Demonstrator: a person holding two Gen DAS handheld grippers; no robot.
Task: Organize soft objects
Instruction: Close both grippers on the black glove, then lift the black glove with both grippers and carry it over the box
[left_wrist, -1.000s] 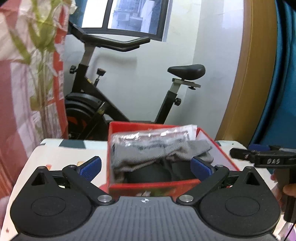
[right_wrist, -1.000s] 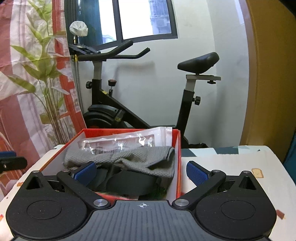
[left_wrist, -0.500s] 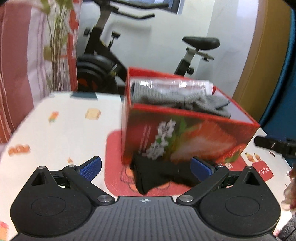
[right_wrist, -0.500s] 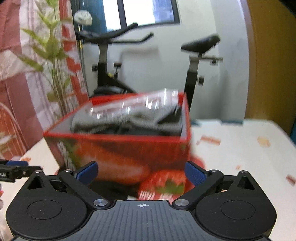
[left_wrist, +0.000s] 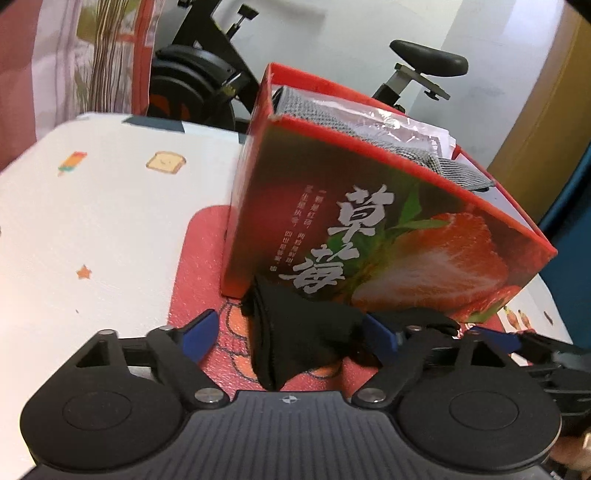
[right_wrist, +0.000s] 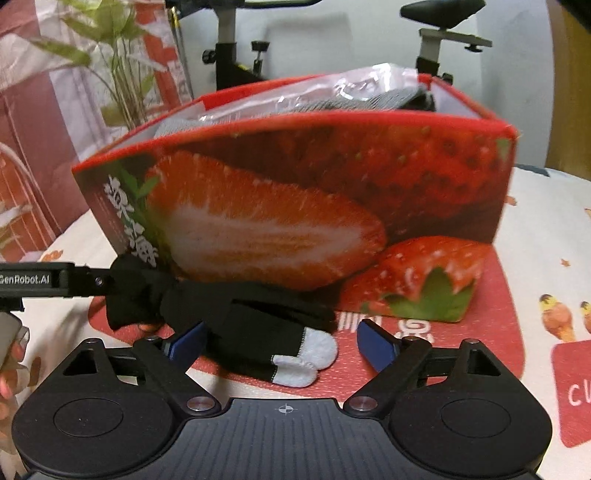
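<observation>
Left wrist view: the left gripper (left_wrist: 291, 334) is hovering low over the red foam mat (left_wrist: 199, 266), its blue-padded fingers (left_wrist: 197, 334) standing wide apart and gripping nothing. A crumpled black sock (left_wrist: 295, 332) is lying on the mat between them, its far end touching the foot of the red cardboard box printed with strawberries (left_wrist: 369, 236). Grey knitted cloth (left_wrist: 317, 112) and a clear plastic packet (left_wrist: 399, 127) are sitting inside the box. The box and mat are resting on the white patterned tablecloth (left_wrist: 92, 206). A black exercise bike (left_wrist: 207, 70) is standing behind the table.

Right wrist view: the right gripper (right_wrist: 284, 345) is facing the box's (right_wrist: 295, 199) long strawberry side, its fingers (right_wrist: 375, 343) likewise spread wide with nothing clamped. The black sock with a white toe (right_wrist: 258, 332) is lying between them on the mat (right_wrist: 491, 325), against the box's base. The left gripper's black finger (right_wrist: 55, 282) is reaching in from the left edge, meeting the sock's other end; whether it is touching cannot be told
</observation>
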